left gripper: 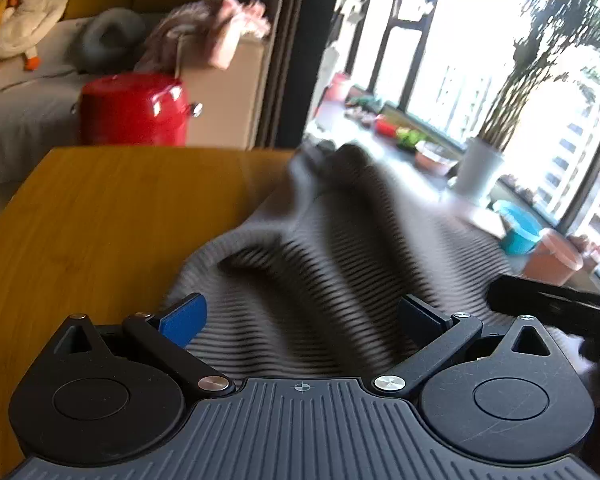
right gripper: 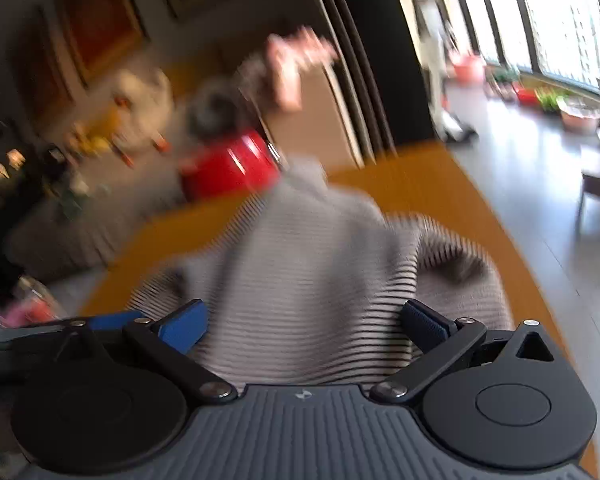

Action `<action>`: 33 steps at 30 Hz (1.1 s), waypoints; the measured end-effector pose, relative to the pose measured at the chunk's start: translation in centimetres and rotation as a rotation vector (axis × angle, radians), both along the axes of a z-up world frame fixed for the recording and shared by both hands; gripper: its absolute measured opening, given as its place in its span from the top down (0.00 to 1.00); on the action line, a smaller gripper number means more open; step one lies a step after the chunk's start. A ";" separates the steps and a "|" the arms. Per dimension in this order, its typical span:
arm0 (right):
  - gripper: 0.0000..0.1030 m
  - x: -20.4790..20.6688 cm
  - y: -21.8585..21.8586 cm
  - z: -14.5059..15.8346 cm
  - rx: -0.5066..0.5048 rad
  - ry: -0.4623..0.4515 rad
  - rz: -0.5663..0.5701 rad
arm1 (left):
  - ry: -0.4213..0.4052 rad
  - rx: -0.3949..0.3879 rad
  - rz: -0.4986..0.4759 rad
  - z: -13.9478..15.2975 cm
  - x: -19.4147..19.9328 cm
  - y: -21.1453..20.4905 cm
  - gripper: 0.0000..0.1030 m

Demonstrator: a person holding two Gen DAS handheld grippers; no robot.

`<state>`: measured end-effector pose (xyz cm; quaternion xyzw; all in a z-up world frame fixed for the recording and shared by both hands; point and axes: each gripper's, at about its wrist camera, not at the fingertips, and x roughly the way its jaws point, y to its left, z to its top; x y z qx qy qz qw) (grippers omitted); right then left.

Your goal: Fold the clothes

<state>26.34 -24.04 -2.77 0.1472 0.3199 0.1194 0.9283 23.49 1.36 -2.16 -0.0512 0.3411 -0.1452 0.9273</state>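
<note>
A grey ribbed, striped garment (left gripper: 340, 248) lies rumpled on the wooden table (left gripper: 112, 216), blurred by motion. My left gripper (left gripper: 300, 316) is open, its blue pads (left gripper: 184, 318) spread wide with cloth bunched in the gap between them. At the right edge, a black part of the other gripper (left gripper: 552, 304) shows. In the right wrist view the same garment (right gripper: 308, 264) rises in folds over the table (right gripper: 428, 184). My right gripper (right gripper: 304, 318) is open too, wide over the near edge of the cloth. A blue pad of the left gripper (right gripper: 112, 320) shows at the left.
Beyond the table stand a red round container (left gripper: 134, 110), a sofa with a white plush duck (left gripper: 24, 20) and a pile of clothes (left gripper: 220, 36). Plant pots (left gripper: 480, 168) and a blue bucket (left gripper: 520, 232) line the bright window on the right.
</note>
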 end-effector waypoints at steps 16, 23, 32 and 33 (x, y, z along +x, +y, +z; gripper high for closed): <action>0.00 -10.0 -0.7 0.2 0.006 0.022 0.189 | 0.010 0.041 -0.072 -0.1 -10.7 0.6 0.00; 0.31 -15.8 -0.2 3.5 -0.227 -0.071 0.127 | 0.076 -0.016 -0.104 0.7 -12.7 2.5 0.00; 0.27 -20.1 4.2 2.6 -0.356 -0.050 0.241 | 0.135 -0.167 -0.066 1.3 -10.3 2.7 0.00; 0.47 -19.6 4.2 2.2 -0.350 -0.050 0.247 | 0.135 -0.182 -0.073 1.3 -10.2 2.7 0.00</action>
